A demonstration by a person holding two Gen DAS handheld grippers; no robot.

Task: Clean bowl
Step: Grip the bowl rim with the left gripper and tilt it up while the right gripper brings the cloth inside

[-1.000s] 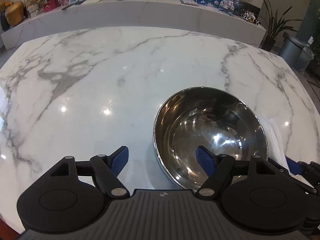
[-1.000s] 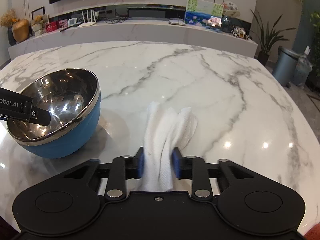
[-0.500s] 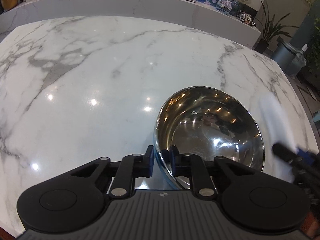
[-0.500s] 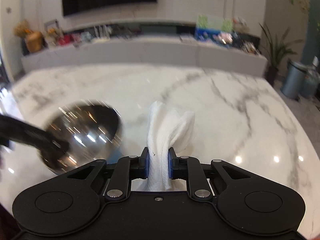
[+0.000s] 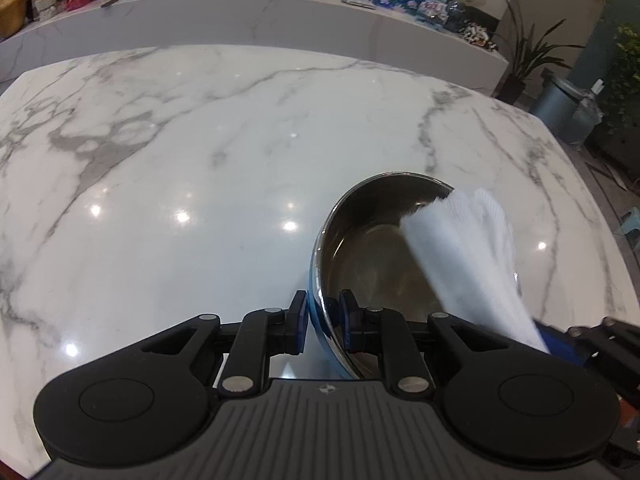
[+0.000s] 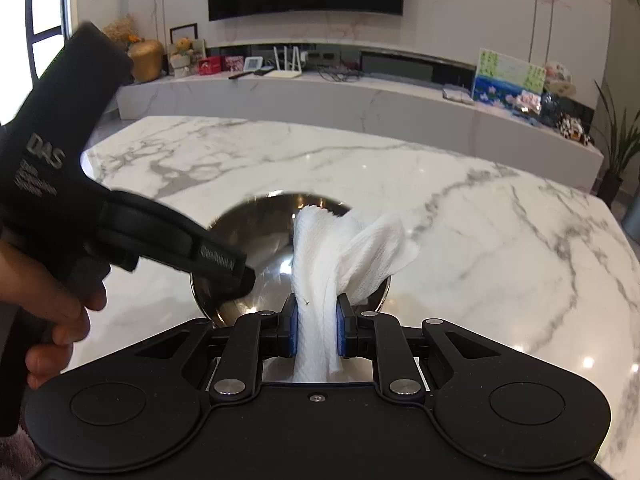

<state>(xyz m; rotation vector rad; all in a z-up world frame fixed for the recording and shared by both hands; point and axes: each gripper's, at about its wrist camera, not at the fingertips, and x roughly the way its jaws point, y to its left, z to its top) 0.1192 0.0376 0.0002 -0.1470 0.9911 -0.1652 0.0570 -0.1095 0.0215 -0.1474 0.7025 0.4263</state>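
While the left gripper (image 5: 323, 323) pinches the bowl (image 5: 372, 264) rim between its opening jaws, the right gripper (image 6: 317, 330) clamps the white cloth (image 6: 320, 280), folds extending beyond its jaws over the bowl.

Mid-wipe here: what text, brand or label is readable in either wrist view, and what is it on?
"DAS": on the black body of the left gripper, large letters, seen in the right wrist view.
Small lines under "DAS": too blurred to read.
White lettering on the left gripper's black finger: blurred, not readable.
Small emblem on the left gripper's ribbed top: a mark, no letters.
Painted panel and red boxes on the ledge: nothing legible.
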